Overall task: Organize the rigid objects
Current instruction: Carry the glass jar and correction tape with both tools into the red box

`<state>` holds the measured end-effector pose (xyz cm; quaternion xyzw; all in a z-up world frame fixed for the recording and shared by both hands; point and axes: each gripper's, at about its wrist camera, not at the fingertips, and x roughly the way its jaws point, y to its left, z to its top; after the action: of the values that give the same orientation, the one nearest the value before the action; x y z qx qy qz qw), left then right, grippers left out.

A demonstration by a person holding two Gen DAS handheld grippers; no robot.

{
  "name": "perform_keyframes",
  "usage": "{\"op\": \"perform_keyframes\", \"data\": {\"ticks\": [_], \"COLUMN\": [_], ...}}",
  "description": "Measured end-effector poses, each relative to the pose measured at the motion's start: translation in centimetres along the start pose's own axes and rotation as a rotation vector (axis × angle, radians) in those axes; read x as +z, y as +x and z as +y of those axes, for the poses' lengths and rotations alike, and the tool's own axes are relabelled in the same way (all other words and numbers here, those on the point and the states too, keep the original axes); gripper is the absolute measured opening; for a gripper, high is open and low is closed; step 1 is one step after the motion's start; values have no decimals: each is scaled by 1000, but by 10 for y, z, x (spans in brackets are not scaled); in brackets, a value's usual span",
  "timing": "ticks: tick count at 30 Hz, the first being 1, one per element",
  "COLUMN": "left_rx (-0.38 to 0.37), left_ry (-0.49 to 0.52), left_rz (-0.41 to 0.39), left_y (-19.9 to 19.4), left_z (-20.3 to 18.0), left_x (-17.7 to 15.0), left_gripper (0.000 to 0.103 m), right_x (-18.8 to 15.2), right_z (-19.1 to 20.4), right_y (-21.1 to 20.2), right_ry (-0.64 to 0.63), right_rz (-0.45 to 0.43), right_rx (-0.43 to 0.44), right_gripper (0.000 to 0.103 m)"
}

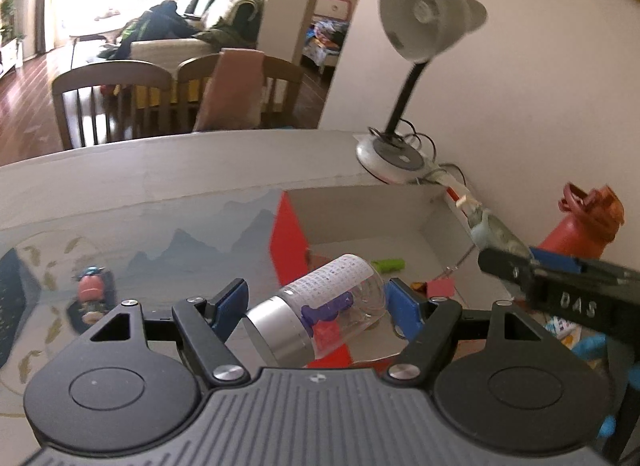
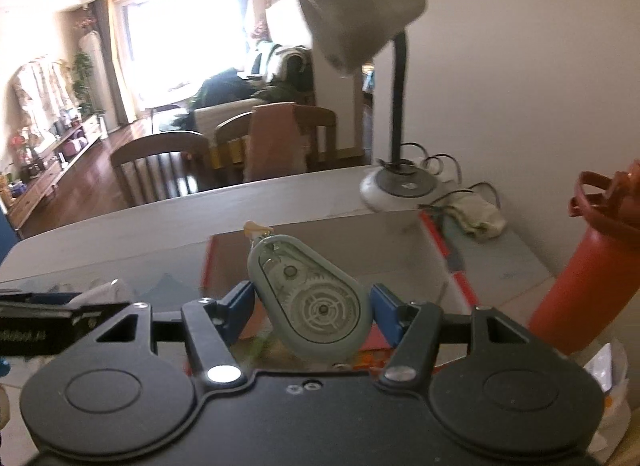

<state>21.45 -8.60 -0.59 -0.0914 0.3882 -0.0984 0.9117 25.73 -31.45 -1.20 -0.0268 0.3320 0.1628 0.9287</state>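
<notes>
Carrying loads over the box (image 1: 436, 209), the left gripper (image 1: 316, 300) clamps a clear jar (image 1: 320, 306) and the right gripper (image 2: 310, 300) a tape dispenser (image 2: 310, 298); each should be lowered inside the walls before release.

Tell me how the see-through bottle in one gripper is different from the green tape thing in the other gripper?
The clear bottle is round like a tube with a silver cap; the green correction tape is flat and teardrop-shaped.
The bottle has a purple toy inside; the tape shows little gear wheels.
The bottle lies tilted sideways in the left gripper; the tape stands more upright in the right gripper.
Both are see-through and held above the open box.
</notes>
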Motion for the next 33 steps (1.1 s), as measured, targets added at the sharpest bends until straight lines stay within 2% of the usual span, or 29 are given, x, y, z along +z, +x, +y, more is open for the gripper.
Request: {"op": "perform_keyframes", "data": {"ticks": [9,19,26,33], "left_rx": [-8,-17,0,-1], "left_ry": [82,143,173,169], "left_rz": [75,142,180,220], "left_y": [51,108,142,165], "left_z": [-38,-69,-79,-82], "left_x": [1,1,0,-3], "left_gripper": [76,76,76,76], "right_x": [4,8,14,4], "right_z": [-31,-45,-47,-47], "right_y": [35,80,113,136], "right_ry": [-1,-13,-39,-30], "right_rz": [46,127,188,249], "right_rx": [-58,-68,-83,-70], "right_gripper": [63,63,63,61]}}
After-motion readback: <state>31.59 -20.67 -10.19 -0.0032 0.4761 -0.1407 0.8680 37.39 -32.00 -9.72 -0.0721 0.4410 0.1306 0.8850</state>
